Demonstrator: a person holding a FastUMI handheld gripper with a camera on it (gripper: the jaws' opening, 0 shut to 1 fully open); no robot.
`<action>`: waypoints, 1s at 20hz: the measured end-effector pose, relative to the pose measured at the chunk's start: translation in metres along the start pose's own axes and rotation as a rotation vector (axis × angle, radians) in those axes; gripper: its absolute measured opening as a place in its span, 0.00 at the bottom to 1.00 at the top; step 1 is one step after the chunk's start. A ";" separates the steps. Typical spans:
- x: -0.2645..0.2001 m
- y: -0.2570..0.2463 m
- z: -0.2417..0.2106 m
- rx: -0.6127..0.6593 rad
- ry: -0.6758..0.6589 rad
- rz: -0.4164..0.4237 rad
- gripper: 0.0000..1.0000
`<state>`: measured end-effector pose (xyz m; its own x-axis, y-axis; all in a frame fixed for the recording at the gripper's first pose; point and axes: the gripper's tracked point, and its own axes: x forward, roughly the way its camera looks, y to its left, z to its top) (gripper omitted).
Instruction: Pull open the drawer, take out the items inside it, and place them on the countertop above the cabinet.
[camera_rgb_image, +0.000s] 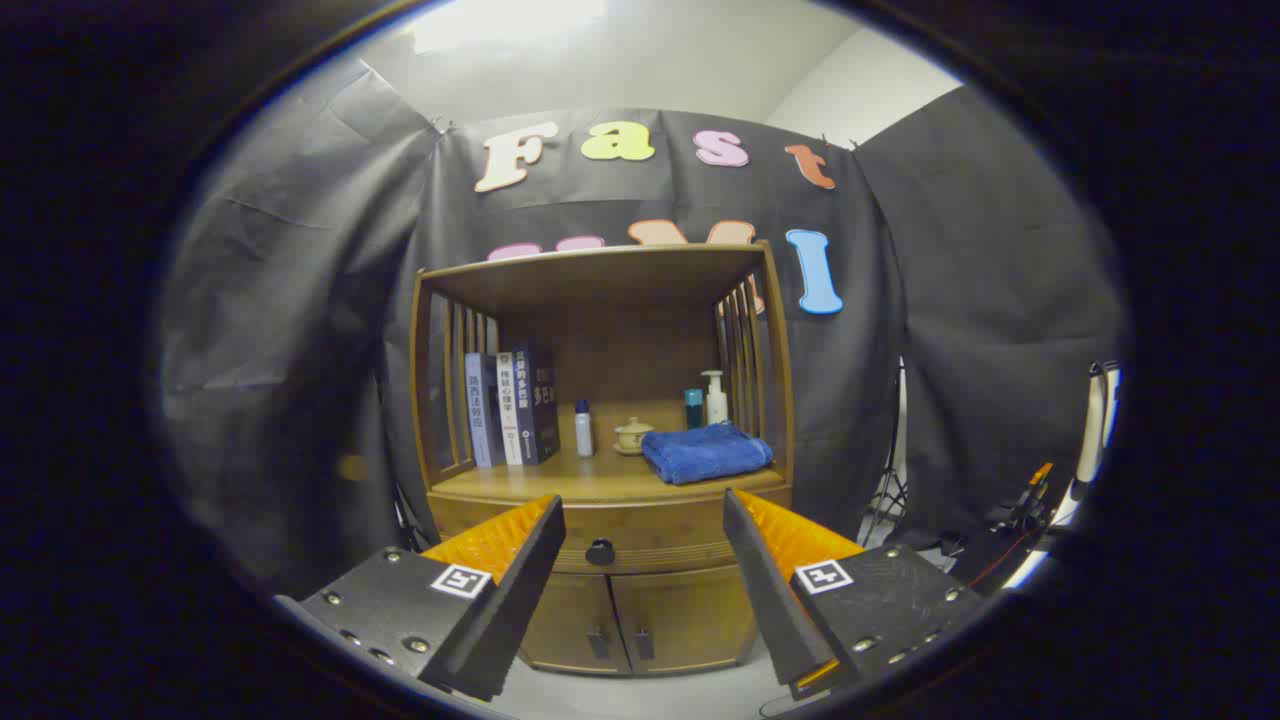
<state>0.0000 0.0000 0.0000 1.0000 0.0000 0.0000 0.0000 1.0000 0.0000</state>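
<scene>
Gripper view: gripper (645, 530) released, jaws wide w/ nothing between, drawer (640, 545) shut, its dark knob (600, 552) dead ahead at 12 o'clock, slightly toward left finger, below bench (600, 482) w/ blue towel (706, 452).

Bright overhead light, curved fisheye edges

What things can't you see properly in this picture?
- Inside the drawer: it is closed, so its front hides the contents, in the gripper view.
- Behind the cabinet doors: shut, so the inside is hidden.
- Small cup and bottles on the countertop: too small for detail.
- Drawer front's ends: covered by the open tongs, whose fingers sit either side of the knob, short of it.
</scene>
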 end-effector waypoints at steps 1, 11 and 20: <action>-0.002 0.006 -0.002 -0.005 0.003 0.008 0.95; 0.000 0.021 -0.013 0.002 0.030 0.031 0.94; 0.054 0.021 -0.039 -0.011 0.058 -0.049 0.95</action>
<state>0.0543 0.0208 -0.0388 0.9971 -0.0498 -0.0573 0.0491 0.9987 -0.0128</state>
